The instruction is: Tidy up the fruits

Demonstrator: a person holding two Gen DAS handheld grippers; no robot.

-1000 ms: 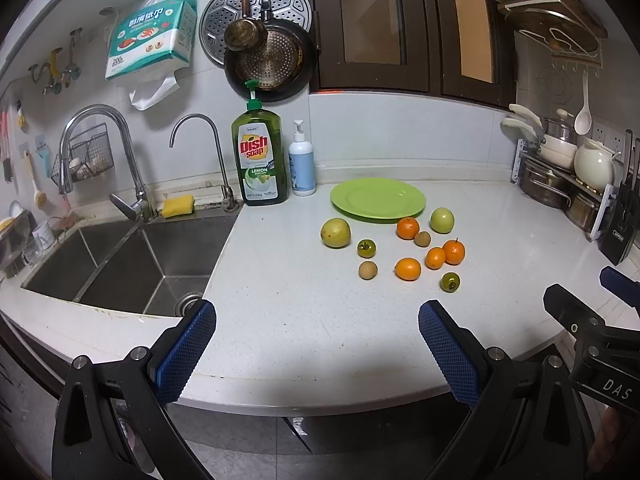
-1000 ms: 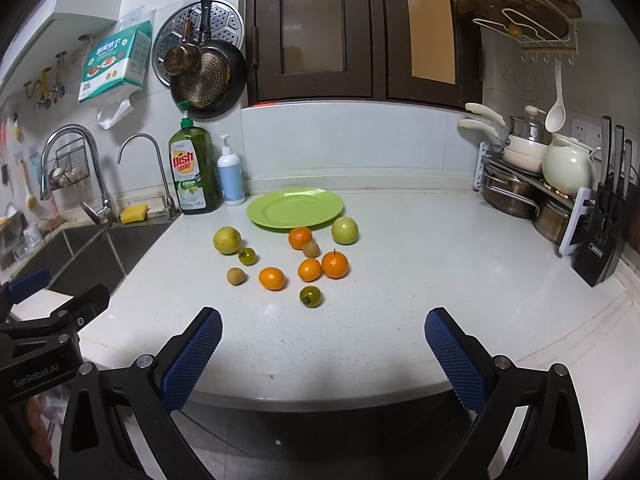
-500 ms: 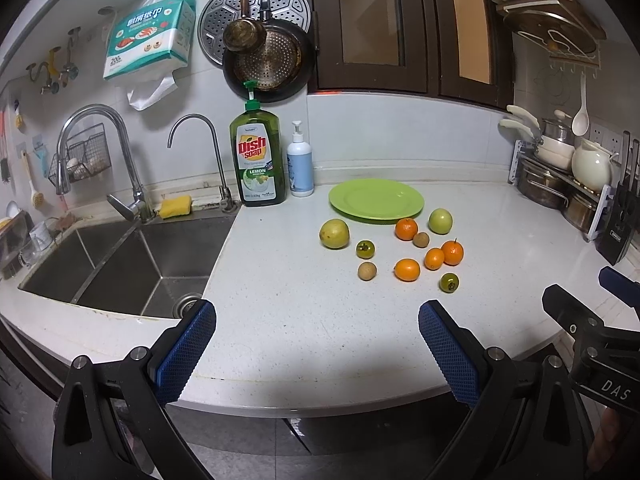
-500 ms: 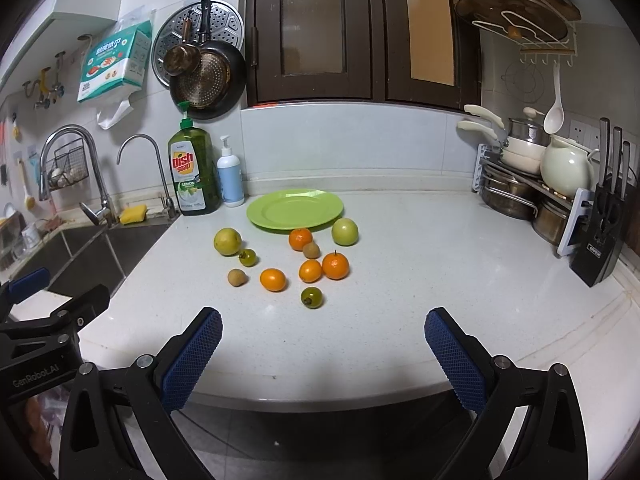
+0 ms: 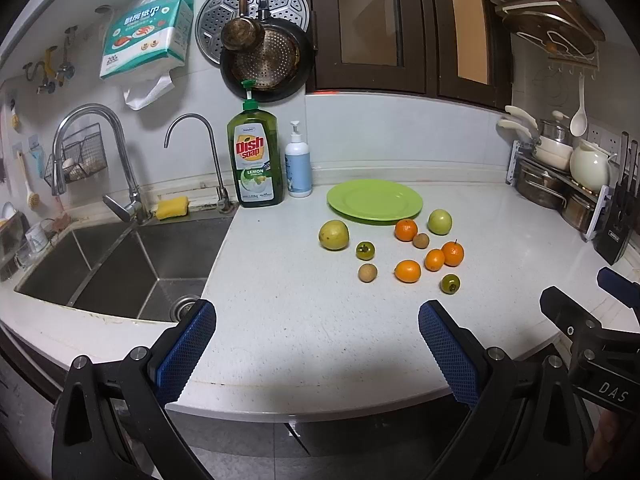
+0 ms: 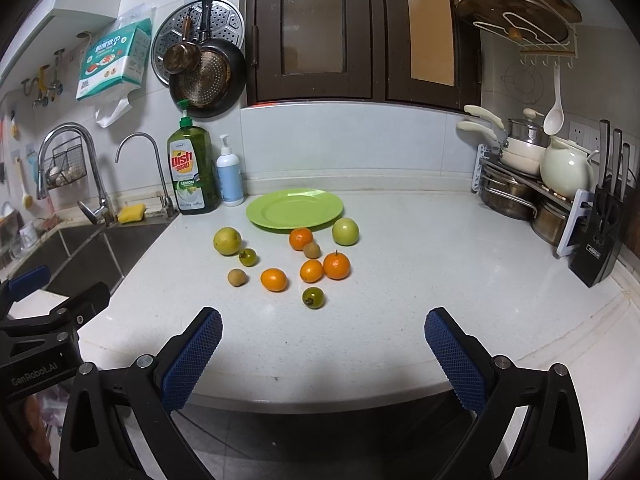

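A green plate (image 5: 374, 200) (image 6: 295, 209) sits empty at the back of the white counter. In front of it lie loose fruits: a yellow-green pear (image 5: 333, 234) (image 6: 227, 241), a green apple (image 5: 439, 221) (image 6: 345, 231), several oranges such as one (image 5: 407, 271) (image 6: 274, 279), two brown kiwis (image 5: 367, 272) (image 6: 237, 277) and two small dark-green fruits (image 5: 450, 283) (image 6: 313, 297). My left gripper (image 5: 316, 344) is open and empty over the counter's front edge. My right gripper (image 6: 322, 350) is open and empty beside it, to the right.
A double sink (image 5: 116, 264) with taps lies left. A dish soap bottle (image 5: 256, 160) and a white pump bottle (image 5: 298, 168) stand by the wall. A pot rack (image 6: 528, 184) and a knife block (image 6: 600, 240) stand at the right.
Both grippers have shifted very slightly; the view has barely changed. Nothing on the counter has moved.
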